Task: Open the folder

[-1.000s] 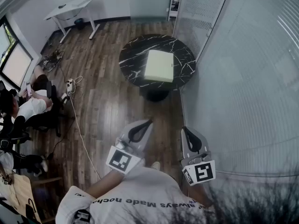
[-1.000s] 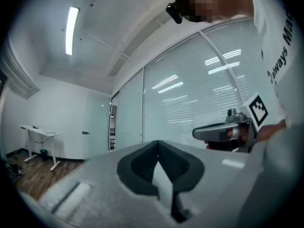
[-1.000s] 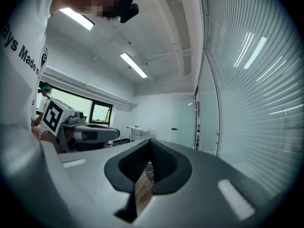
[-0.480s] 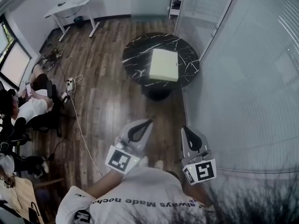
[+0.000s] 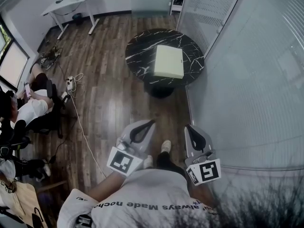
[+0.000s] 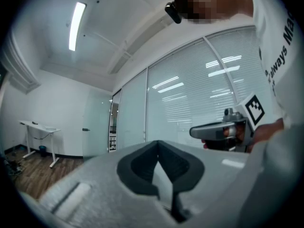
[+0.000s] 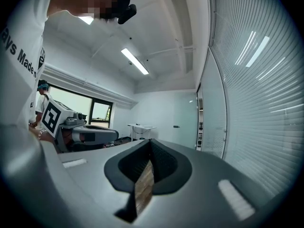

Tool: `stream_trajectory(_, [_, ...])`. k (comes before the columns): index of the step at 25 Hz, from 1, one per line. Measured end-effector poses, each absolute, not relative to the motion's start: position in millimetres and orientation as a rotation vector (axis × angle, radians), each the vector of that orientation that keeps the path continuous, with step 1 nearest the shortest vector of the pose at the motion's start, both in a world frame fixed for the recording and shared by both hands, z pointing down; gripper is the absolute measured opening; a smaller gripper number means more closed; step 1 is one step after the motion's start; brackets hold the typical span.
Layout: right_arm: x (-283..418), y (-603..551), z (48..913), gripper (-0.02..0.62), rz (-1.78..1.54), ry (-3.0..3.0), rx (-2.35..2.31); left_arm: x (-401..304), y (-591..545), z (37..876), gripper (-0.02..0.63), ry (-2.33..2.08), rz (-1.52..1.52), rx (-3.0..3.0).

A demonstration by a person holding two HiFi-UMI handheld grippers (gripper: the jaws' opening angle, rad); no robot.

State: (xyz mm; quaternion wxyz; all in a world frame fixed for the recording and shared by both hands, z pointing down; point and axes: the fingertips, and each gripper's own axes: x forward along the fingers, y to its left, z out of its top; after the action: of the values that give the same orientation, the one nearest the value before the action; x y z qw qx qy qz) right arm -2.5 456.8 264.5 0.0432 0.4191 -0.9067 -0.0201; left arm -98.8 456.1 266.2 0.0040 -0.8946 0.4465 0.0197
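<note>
A pale yellow-green folder (image 5: 168, 61) lies closed on a round black marble table (image 5: 137, 56) some way ahead in the head view. My left gripper (image 5: 152, 122) and right gripper (image 5: 188, 127) are held side by side, low in that view, well short of the table. Both point level toward it. The left gripper (image 6: 158, 144) has its jaws together with nothing in them, and so does the right gripper (image 7: 151, 141). Each gripper view shows the other gripper beside it, and neither shows the folder.
A glass wall with blinds (image 5: 247, 80) runs along the right, close to the table. A cable and power strip (image 5: 71, 84) lie on the wood floor at left, near a seated person (image 5: 28, 108). A white desk (image 5: 71, 1) stands at the back. My shoe (image 5: 165, 146) shows between the grippers.
I have walked forward with both grippers held as before. The table and folder have shifted a little to the right in the head view, and my foot now steps out between the grippers.
</note>
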Motion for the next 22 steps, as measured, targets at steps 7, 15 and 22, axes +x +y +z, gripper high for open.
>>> stream_trajectory(7, [-8,446,270,-0.001,-0.050,-2.781,1.279,-104,445,270,0.003,1.416,0.078,-2.800])
stream_trajectory(15, [6,411,272,-0.001,-0.037,-2.786,1.306,-90,411,273,0.003,1.388,0.068,-2.818])
stream_trajectory(22, [21,364,277,-0.002,-0.020,-2.788,1.324,-74,364,275,0.003,1.379,0.053,-2.829])
